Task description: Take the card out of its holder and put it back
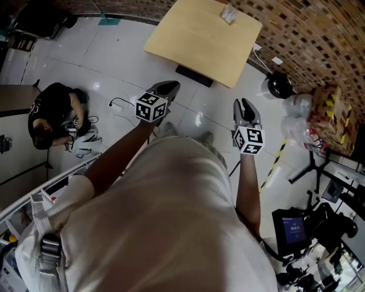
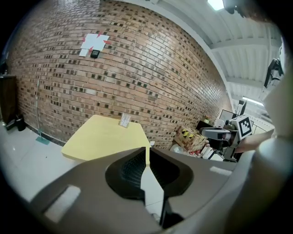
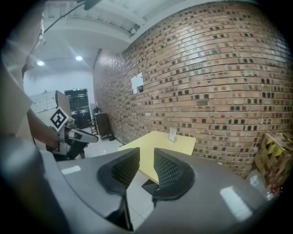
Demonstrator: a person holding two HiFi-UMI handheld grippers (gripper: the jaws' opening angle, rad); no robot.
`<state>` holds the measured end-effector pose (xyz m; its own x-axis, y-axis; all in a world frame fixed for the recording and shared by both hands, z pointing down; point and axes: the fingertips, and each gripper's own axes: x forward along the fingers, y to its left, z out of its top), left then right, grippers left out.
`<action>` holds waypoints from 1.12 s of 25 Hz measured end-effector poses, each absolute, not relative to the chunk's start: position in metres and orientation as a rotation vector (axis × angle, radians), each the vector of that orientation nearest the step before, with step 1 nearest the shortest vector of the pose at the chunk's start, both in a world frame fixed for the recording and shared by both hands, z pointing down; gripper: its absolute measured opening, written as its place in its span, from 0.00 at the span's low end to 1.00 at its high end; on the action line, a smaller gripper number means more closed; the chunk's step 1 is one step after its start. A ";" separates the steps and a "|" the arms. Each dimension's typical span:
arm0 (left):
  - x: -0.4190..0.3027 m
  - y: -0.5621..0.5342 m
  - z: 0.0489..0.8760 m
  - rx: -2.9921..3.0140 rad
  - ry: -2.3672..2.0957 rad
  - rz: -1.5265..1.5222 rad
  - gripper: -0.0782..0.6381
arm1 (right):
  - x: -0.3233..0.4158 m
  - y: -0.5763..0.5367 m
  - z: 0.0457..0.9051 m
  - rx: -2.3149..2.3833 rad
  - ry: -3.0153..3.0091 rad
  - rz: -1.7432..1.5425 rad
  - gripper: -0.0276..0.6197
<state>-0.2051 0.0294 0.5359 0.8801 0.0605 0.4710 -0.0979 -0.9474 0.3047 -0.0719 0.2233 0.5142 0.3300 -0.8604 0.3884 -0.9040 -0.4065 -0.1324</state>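
The card holder [image 1: 228, 13] is a small clear stand with a pale card in it, at the far edge of the yellow table [image 1: 199, 43] by the brick wall. It also shows in the left gripper view as the holder [image 2: 124, 120] and in the right gripper view as the holder [image 3: 173, 134], far off in both. My left gripper [image 1: 166, 88] hangs in the air short of the table, its jaws closed to a thin slit with nothing in them [image 2: 147, 151]. My right gripper [image 1: 245, 107] is held beside it, open and empty [image 3: 146, 155].
A person in black [image 1: 51, 114] crouches on the white tiled floor at the left. Right of the table are a black pot-like item [image 1: 279, 85], plastic bags [image 1: 296, 117], a taped cardboard box [image 1: 331, 111] and a camera rig with a screen [image 1: 293, 228].
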 end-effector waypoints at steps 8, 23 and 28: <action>-0.195 0.047 0.537 2.727 0.017 0.717 0.15 | -0.076 0.234 0.520 2.389 -1.622 0.615 0.12; -0.196 0.071 0.542 2.720 0.055 0.739 0.15 | -0.078 0.252 0.518 2.409 -1.611 0.604 0.12; -0.197 0.079 0.546 2.709 0.067 0.752 0.15 | -0.079 0.257 0.520 2.409 -1.616 0.616 0.12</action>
